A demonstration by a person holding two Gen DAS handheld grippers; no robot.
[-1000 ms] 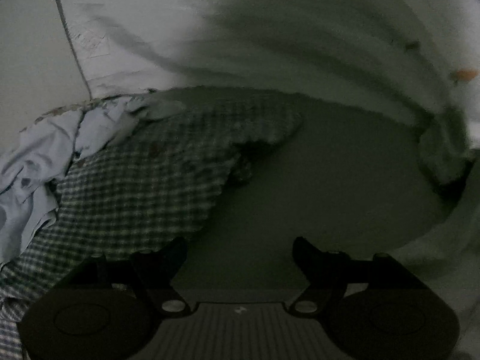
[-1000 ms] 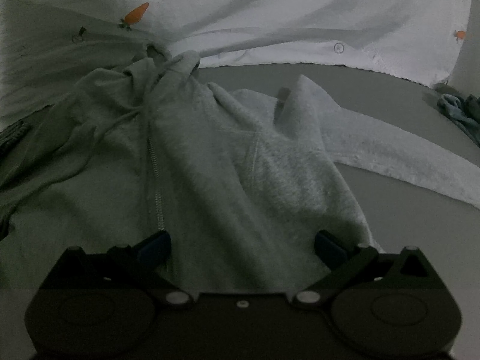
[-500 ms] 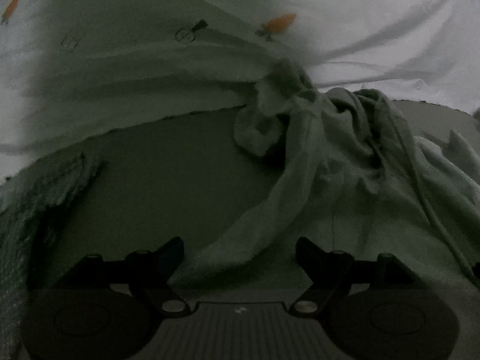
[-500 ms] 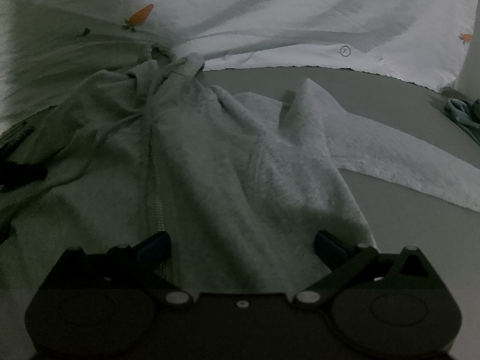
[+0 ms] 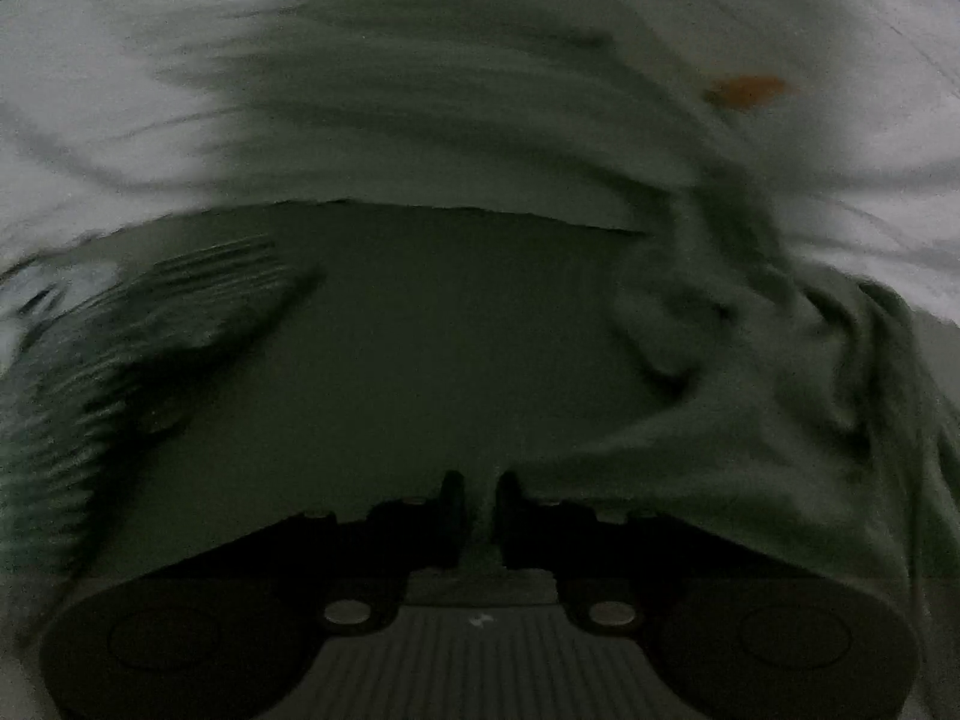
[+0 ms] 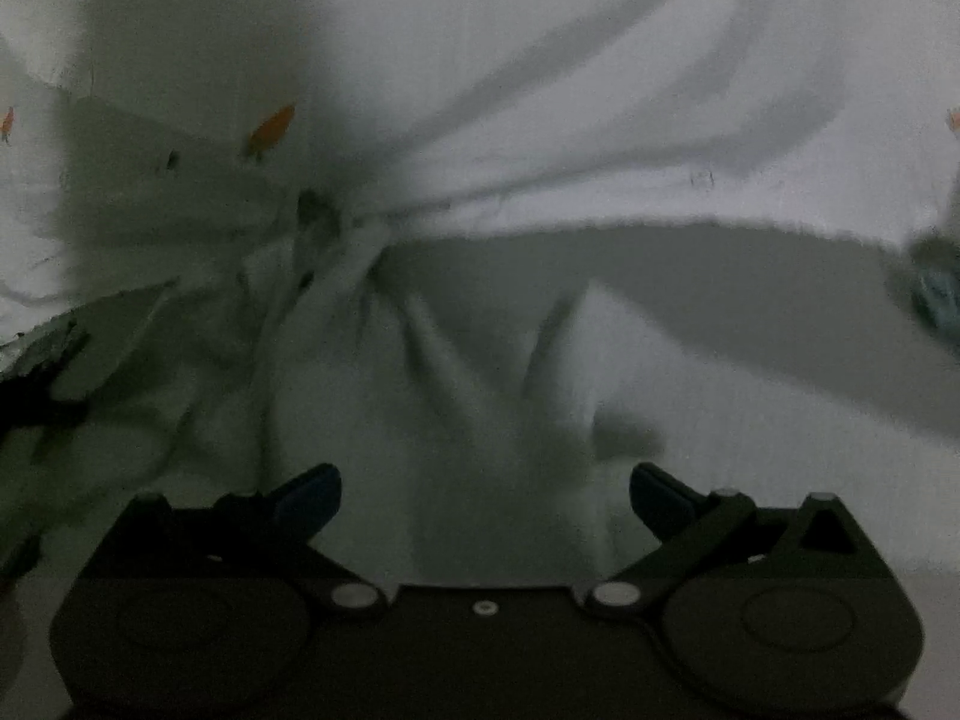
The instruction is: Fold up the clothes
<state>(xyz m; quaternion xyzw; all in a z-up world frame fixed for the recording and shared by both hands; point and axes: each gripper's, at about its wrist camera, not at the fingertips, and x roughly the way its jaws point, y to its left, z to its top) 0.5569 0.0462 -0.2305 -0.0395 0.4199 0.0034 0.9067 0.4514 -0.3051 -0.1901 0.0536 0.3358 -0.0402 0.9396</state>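
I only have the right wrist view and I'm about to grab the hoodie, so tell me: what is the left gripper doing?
Observer: The left gripper is closing, jaws nearly together at the grey hoodie's near edge. It is too dim to tell whether cloth is pinched.
Operator: Anything else lying near it?
Observer: A checked garment lies off to its left, apart from the hoodie, with the grey surface showing between them.

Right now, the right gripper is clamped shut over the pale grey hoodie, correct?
Not shut. The right wrist view shows the right gripper wide open, its two fingers far apart, over the pale grey hoodie.
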